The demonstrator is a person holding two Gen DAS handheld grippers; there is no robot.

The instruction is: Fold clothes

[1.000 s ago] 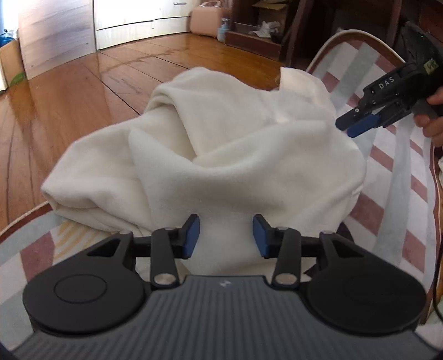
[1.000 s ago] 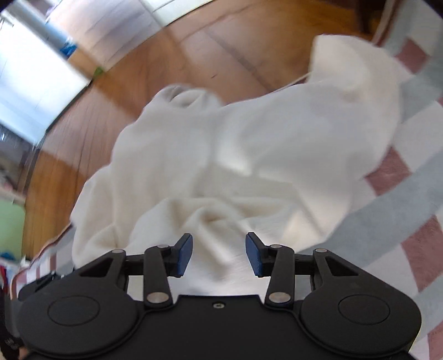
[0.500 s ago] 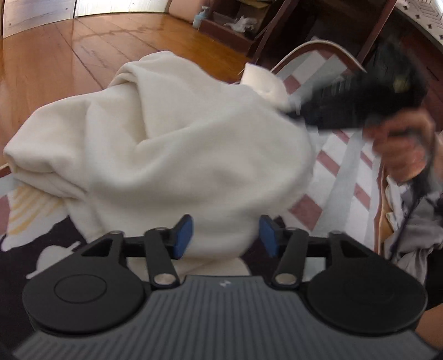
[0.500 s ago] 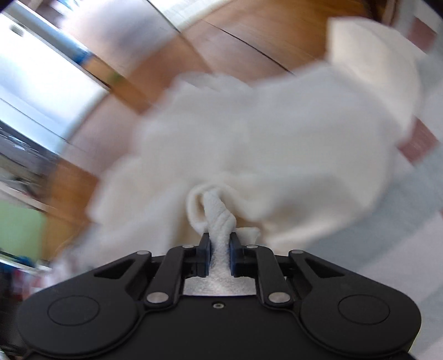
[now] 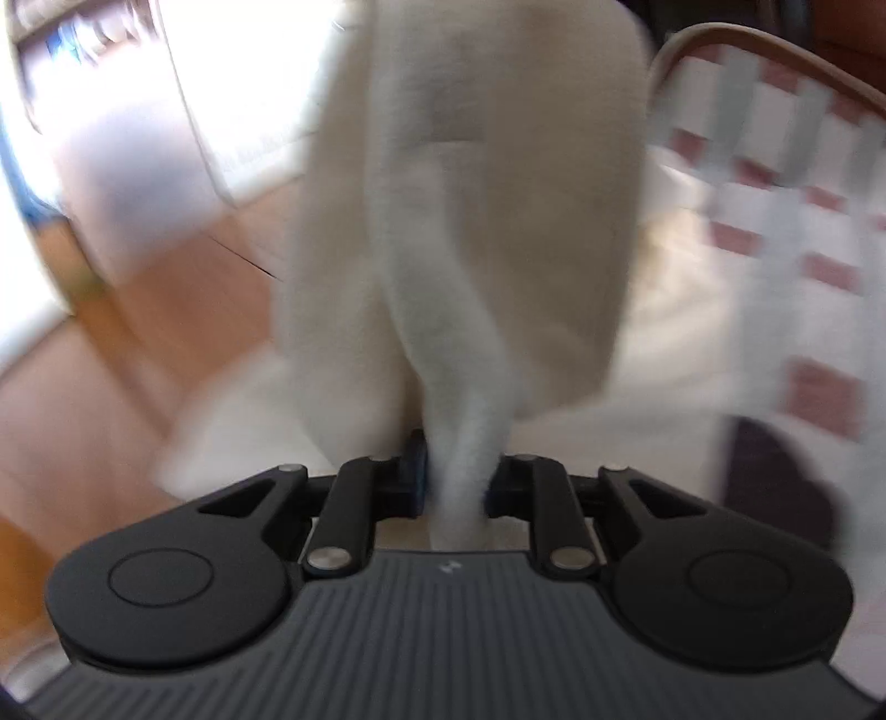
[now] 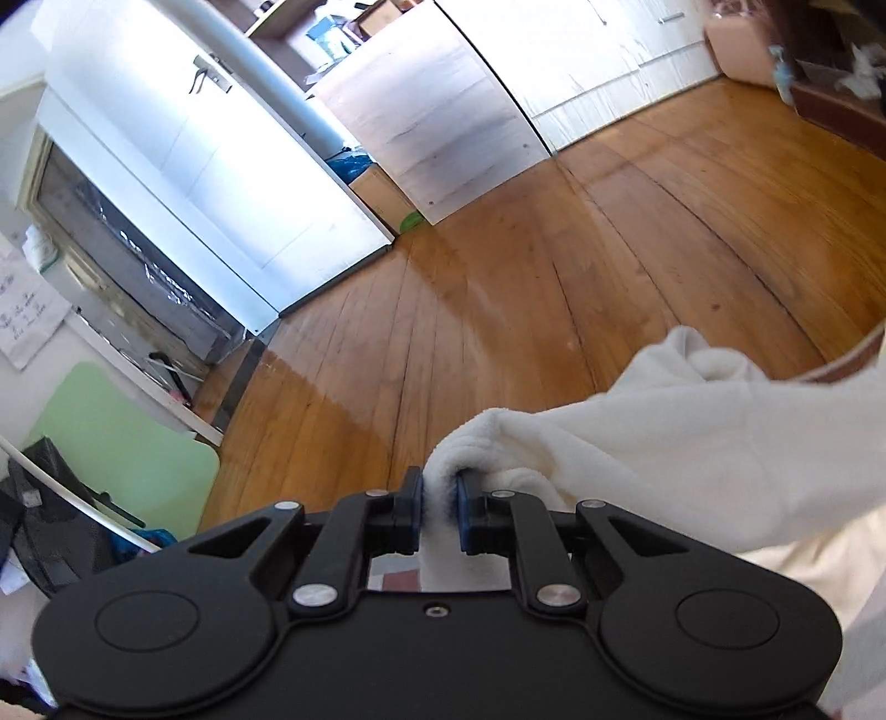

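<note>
A cream fleece garment [image 5: 476, 232] hangs up and away from my left gripper [image 5: 454, 479], which is shut on a bunched strip of it; the left wrist view is motion-blurred. In the right wrist view the same cream garment [image 6: 692, 443] stretches off to the right, and my right gripper [image 6: 439, 512] is shut on a rolled edge of it. The garment is lifted above the striped cloth surface [image 5: 775, 183]. The blue pads [image 6: 414, 507] press the fabric from both sides.
A striped red, grey and white cover with a curved wooden rim [image 5: 720, 39] lies to the right in the left wrist view. Wooden floor [image 6: 554, 277], white cabinets [image 6: 183, 166] and a green board [image 6: 111, 443] fill the right wrist view.
My left gripper went from open to shut on the garment. Both grippers have lifted the cloth off the surface, and the right one now faces the floor and cabinets.
</note>
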